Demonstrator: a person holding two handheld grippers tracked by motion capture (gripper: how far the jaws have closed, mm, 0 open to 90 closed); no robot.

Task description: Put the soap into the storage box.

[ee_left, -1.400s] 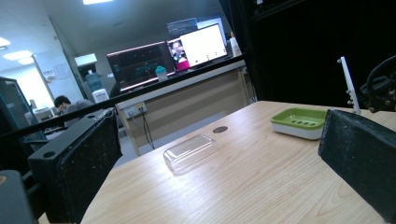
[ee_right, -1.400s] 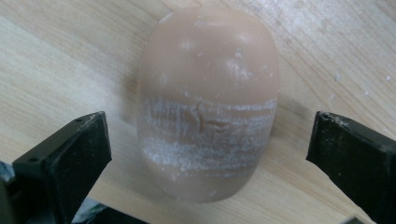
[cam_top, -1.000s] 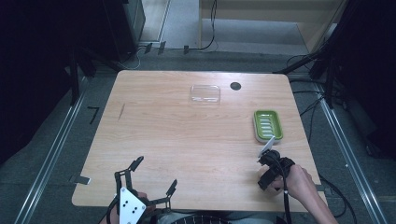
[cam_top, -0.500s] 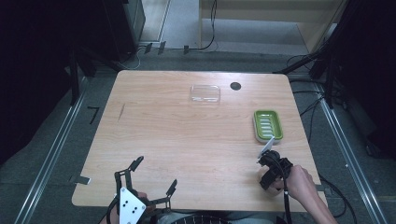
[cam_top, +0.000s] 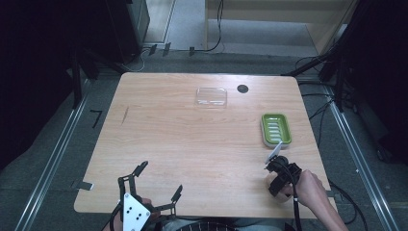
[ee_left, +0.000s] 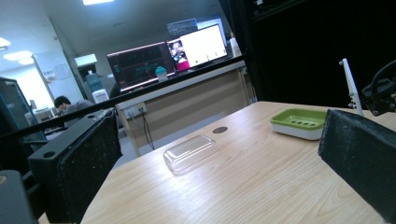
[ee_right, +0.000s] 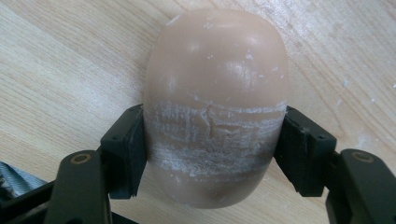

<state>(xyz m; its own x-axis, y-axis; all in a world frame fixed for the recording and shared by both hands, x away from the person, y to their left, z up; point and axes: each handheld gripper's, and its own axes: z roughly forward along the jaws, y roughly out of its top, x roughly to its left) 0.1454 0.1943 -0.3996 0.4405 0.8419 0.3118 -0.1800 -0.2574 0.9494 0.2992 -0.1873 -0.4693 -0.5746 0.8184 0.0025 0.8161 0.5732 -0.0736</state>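
A beige oval soap bar (ee_right: 215, 84) lies on the wooden table (cam_top: 192, 139) near its front right corner. My right gripper (ee_right: 215, 140) points down at it, and its jaws have just been closing. Both pads now press the soap's sides, so it is shut on the soap. In the high view a hand holds that right gripper (cam_top: 277, 179) just in front of a green soap dish (cam_top: 276, 129). My left gripper (cam_top: 160, 179) rests at the front left edge, open, with nothing between its fingers (ee_left: 88, 163).
A clear plastic lid (cam_top: 211, 96) lies at the back middle of the table beside a round black hole (cam_top: 242, 88). The left gripper view shows the lid (ee_left: 190, 151), the green dish (ee_left: 299, 122) and desks with monitors beyond. Cables and metal rails run along the floor.
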